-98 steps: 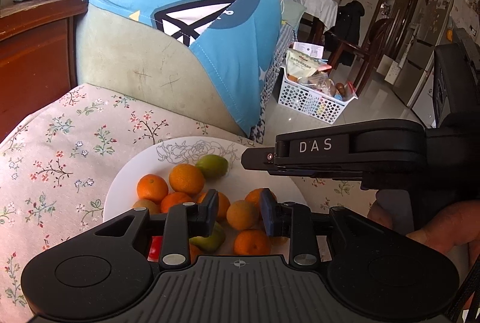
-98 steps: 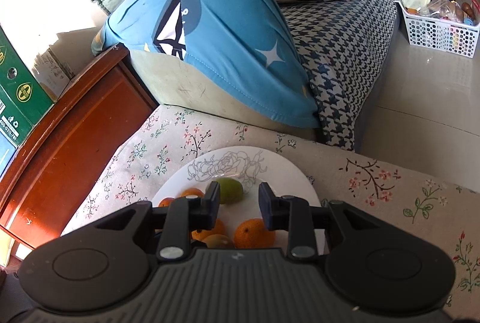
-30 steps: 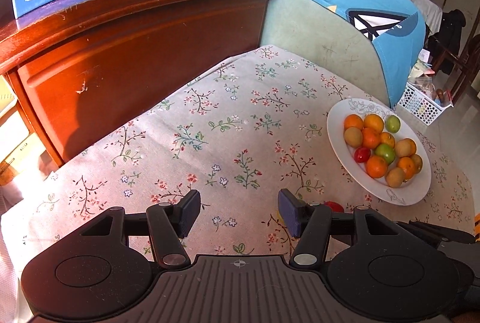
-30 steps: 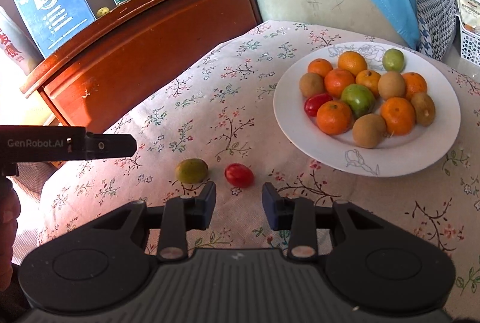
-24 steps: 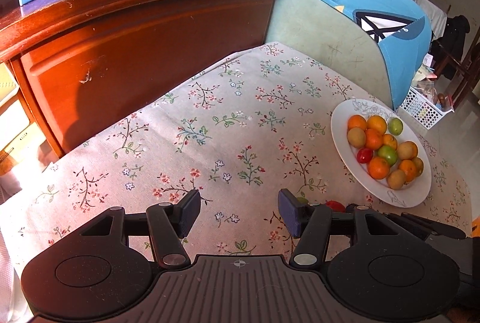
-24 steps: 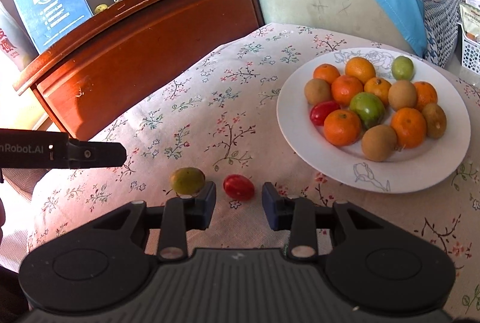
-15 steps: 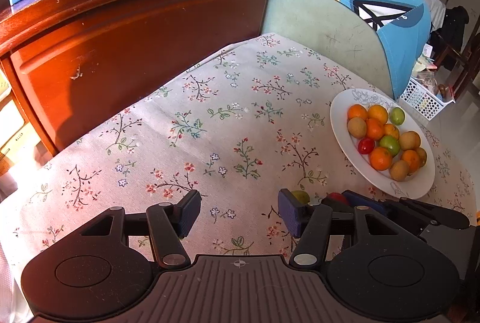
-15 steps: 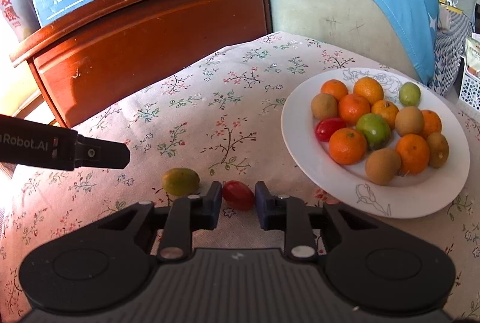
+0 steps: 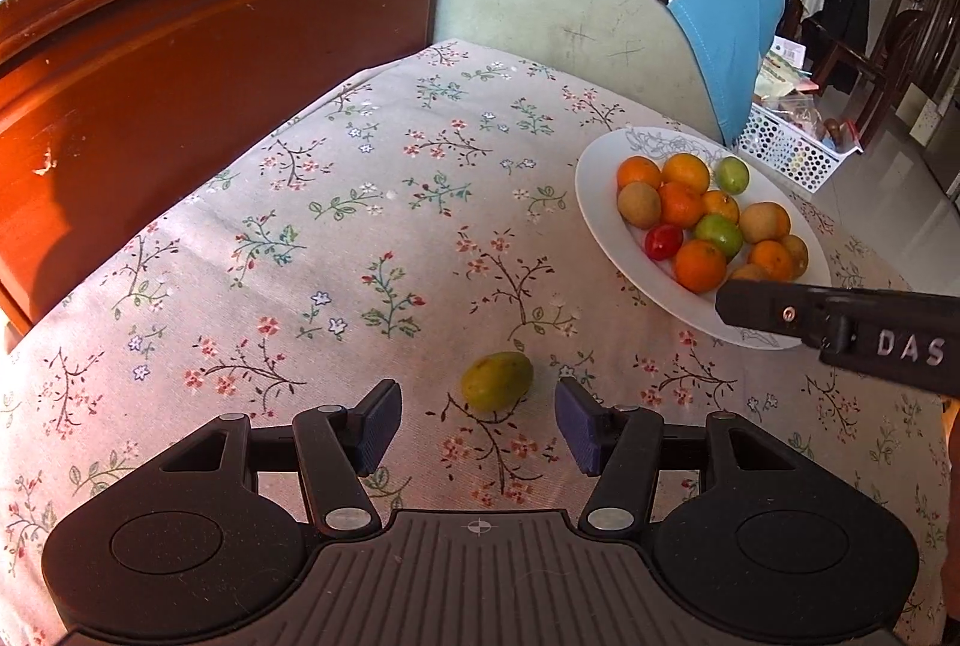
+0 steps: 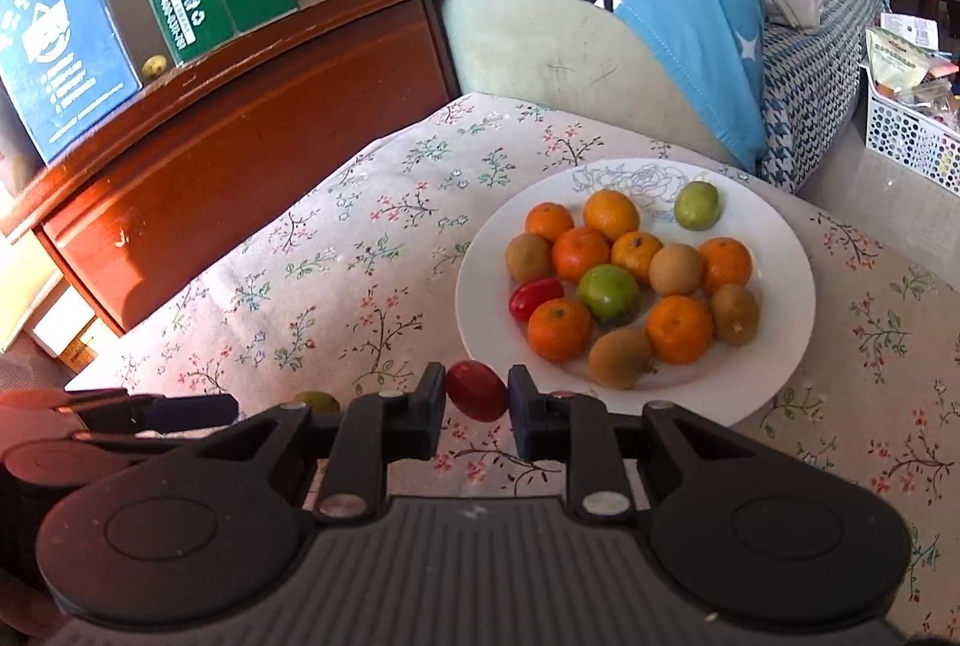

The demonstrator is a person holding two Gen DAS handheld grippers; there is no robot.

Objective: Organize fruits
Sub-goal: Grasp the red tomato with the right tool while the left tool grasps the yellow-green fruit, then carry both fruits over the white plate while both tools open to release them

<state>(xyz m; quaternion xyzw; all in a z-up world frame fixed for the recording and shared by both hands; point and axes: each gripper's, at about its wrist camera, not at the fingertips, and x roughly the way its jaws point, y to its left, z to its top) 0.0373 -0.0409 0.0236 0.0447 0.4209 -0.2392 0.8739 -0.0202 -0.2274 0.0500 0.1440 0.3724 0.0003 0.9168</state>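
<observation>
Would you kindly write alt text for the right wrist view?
The right gripper pinches a red cherry tomato just above the floral tablecloth, beside a white plate heaped with oranges, kiwis and green fruit. The left gripper reaches in at left.

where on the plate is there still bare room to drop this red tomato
The white plate has bare rim on the near side, facing the right gripper that holds the red tomato, and on its right edge. Its middle is crowded with fruit. Left of it, the floral tablecloth lies open toward the wooden cabinet.
</observation>
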